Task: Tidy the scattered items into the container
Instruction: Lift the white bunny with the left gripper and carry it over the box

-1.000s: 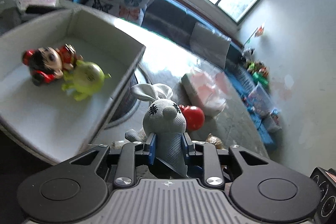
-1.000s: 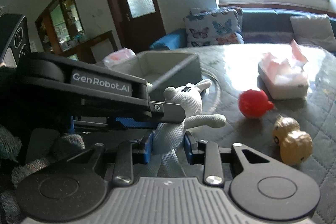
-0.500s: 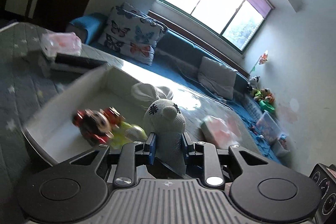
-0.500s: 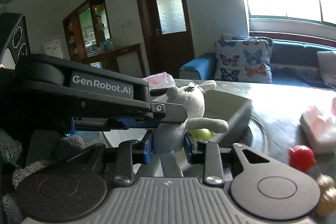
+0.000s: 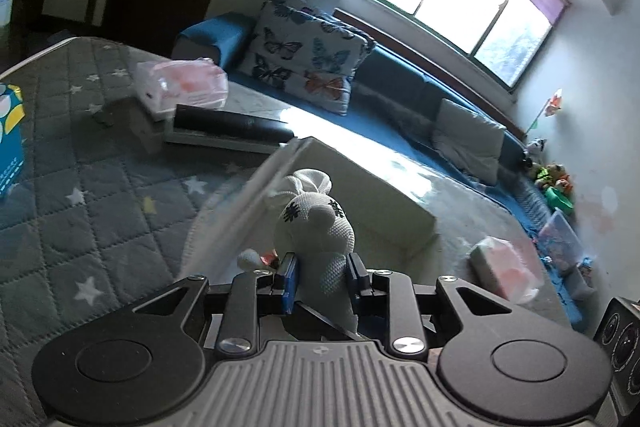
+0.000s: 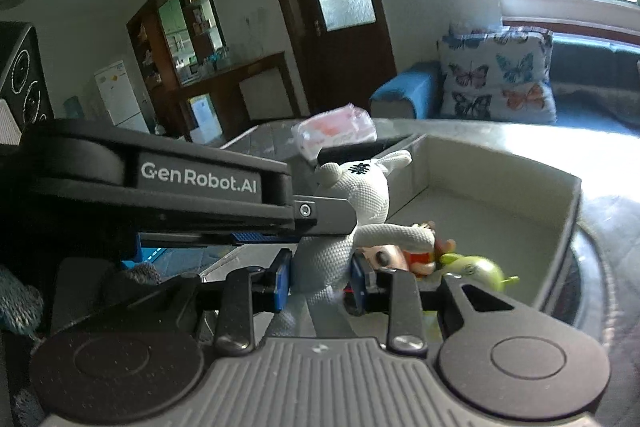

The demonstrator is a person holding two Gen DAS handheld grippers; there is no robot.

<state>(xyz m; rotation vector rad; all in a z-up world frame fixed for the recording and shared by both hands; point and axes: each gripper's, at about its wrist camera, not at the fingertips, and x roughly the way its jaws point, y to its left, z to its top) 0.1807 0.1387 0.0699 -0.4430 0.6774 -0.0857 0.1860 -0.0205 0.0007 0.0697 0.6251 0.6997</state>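
Observation:
Both grippers are shut on one grey knitted rabbit toy [image 5: 316, 227], also in the right wrist view [image 6: 352, 211]. My left gripper [image 5: 322, 277] clamps its body. My right gripper [image 6: 320, 279] clamps it lower down, under the left gripper's arm [image 6: 160, 183]. The rabbit hangs over the white open box [image 6: 560, 227], whose rim shows in the left wrist view [image 5: 280, 163]. Inside the box lie a red-and-black character doll [image 6: 404, 259] and a green figure [image 6: 476, 269].
A pink tissue pack [image 5: 180, 89] and a black flat item [image 5: 232, 127] lie behind the box on the grey quilted cloth [image 5: 100, 187]. Another pink pack [image 5: 504, 269] lies to the right. A blue box [image 5: 10, 143] stands at the far left.
Both grippers carried the rabbit from beside the box to over it. The red ball and brown toy on the table have left the right wrist view.

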